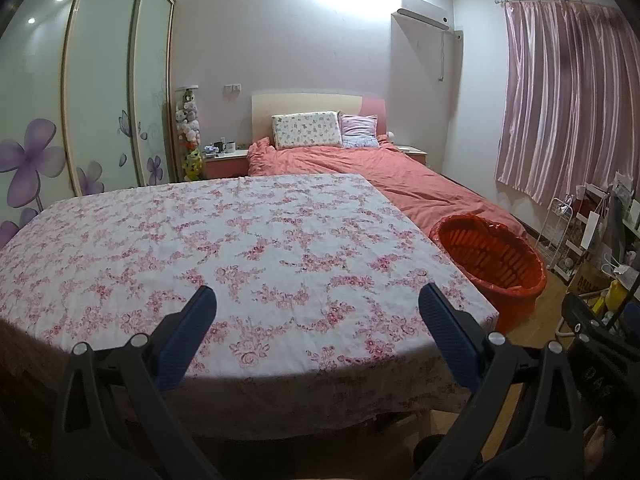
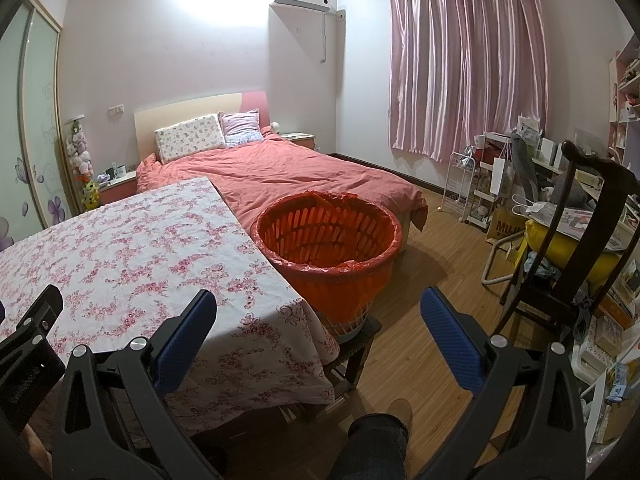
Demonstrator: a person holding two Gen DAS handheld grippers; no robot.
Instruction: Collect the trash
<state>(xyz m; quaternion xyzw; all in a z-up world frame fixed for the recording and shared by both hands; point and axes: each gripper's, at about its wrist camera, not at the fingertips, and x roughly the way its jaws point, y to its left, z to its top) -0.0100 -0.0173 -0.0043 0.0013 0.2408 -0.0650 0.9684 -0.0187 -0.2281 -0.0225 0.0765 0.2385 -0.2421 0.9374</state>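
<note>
An orange slatted bin (image 2: 326, 240) lined with an orange bag stands on a dark stool by the right edge of the table (image 2: 120, 248), which wears a pink floral cloth. The same bin (image 1: 490, 258) shows at the right of the left wrist view. No trash shows on the cloth. My left gripper (image 1: 318, 312) hangs open over the near edge of the table (image 1: 224, 248), nothing between its blue pads. My right gripper (image 2: 318, 316) is open too, above the table's right corner, with the bin just ahead of it.
A bed (image 2: 288, 172) with a salmon cover lies behind the table and bin. A dark wooden chair (image 2: 576, 248) and cluttered shelves (image 2: 496, 184) fill the right side. A wardrobe (image 1: 80, 100) lines the left wall. A person's leg and shoe (image 2: 384, 424) rest on the wooden floor.
</note>
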